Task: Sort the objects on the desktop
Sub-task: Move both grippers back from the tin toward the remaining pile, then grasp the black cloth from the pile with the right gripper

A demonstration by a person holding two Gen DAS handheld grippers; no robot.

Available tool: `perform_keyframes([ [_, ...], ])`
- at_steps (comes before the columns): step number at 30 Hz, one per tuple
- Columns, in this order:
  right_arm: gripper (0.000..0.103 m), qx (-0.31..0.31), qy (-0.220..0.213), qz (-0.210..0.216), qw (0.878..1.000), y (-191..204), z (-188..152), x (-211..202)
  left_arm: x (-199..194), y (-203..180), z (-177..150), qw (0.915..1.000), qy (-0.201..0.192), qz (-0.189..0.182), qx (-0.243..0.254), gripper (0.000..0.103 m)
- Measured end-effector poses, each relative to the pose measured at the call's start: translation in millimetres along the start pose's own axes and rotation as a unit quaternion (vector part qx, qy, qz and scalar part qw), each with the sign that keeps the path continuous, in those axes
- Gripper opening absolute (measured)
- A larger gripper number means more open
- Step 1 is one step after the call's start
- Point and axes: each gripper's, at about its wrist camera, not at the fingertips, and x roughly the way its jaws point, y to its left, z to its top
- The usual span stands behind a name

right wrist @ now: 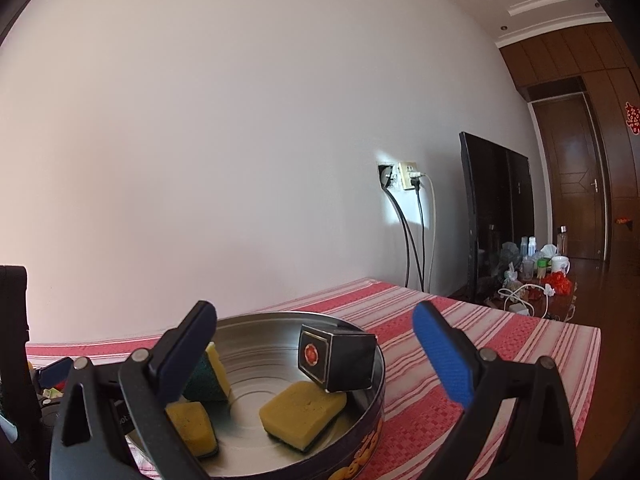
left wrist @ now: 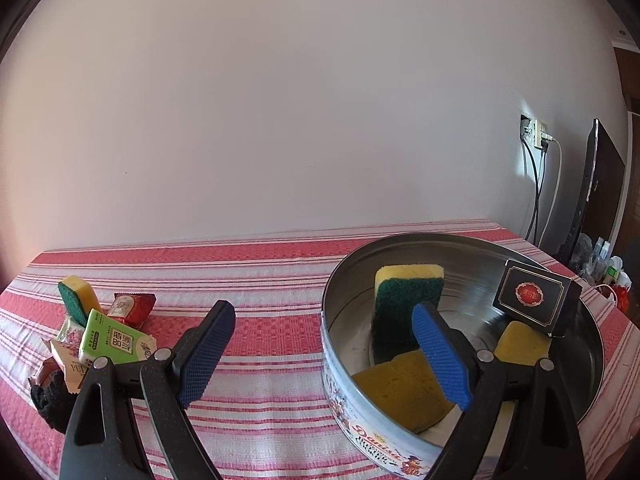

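1. The desk (left wrist: 260, 264) wears a red and white striped cloth.
2. The sponges (left wrist: 408, 280) are yellow with dark green backs.
3. The box (left wrist: 536, 298) is black with a red emblem.
4. The tissue pack (left wrist: 114, 340) is light green.

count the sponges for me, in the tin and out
4. In the tin: one upright sponge, one flat near the front, one under the black box. A fourth lies in the left pile, which may hide more.

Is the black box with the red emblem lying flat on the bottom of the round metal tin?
No, the black box with the red emblem sits tilted, propped on the round metal tin's rim.
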Motion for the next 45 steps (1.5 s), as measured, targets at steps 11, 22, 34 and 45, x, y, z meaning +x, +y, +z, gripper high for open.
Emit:
perform_keyframes([
  [11, 0.100, 0.013, 0.007, 0.041, 0.999, 23.9, -4.7, -12.7, -10.4, 28.8, -4.9, 0.9998, 0.000, 0.017, -0.011, 0.092],
  [22, 0.100, 0.005, 0.023, 0.081, 0.996, 62.7, -12.7, -25.8, -19.0, 70.1, -9.9, 0.9984, 0.011, 0.044, -0.032, 0.092],
  [34, 0.100, -0.032, 0.053, 0.154, 0.986, 123.3, -24.7, -46.5, -41.7, 134.8, -16.3, 0.9955, 0.008, 0.092, -0.020, 0.092],
  [45, 0.100, -0.087, 0.117, 0.222, 0.964, 196.4, -44.0, -55.0, -52.5, 249.6, -25.2, 0.9778, 0.047, 0.176, -0.103, 0.092],
])
